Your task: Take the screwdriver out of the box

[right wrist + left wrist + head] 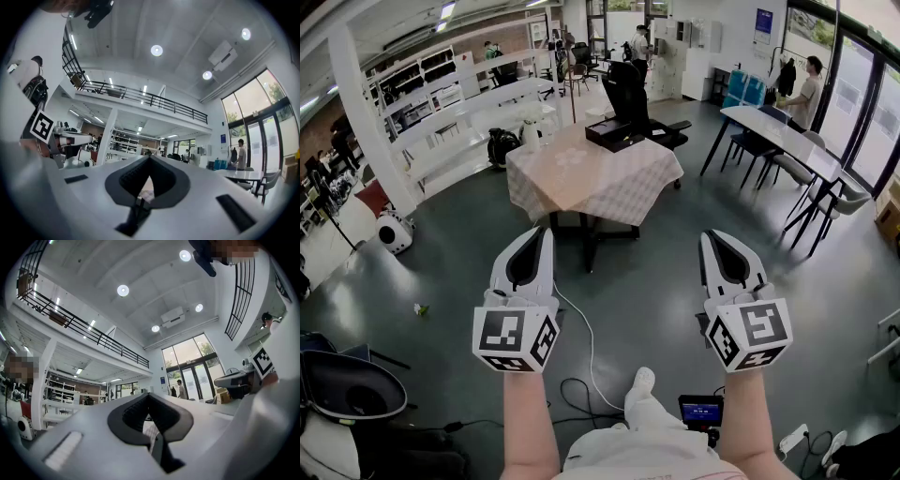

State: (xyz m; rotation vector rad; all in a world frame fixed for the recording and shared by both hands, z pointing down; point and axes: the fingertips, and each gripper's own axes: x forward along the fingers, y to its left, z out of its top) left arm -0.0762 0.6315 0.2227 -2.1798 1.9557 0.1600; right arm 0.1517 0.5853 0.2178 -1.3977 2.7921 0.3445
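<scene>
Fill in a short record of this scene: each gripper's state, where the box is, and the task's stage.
left gripper: fingers together, empty
right gripper: fingers together, empty
box: dark, on the far side of the cloth-covered table
screwdriver: not visible
stage: not begun; both grippers held over the floor, short of the table

**Dark box on the far table**

A dark, flat, rectangular box (615, 133) lies far ahead, at the far right edge of the cloth-covered table (581, 178), set slightly askew. What it holds is too small to make out.
</scene>
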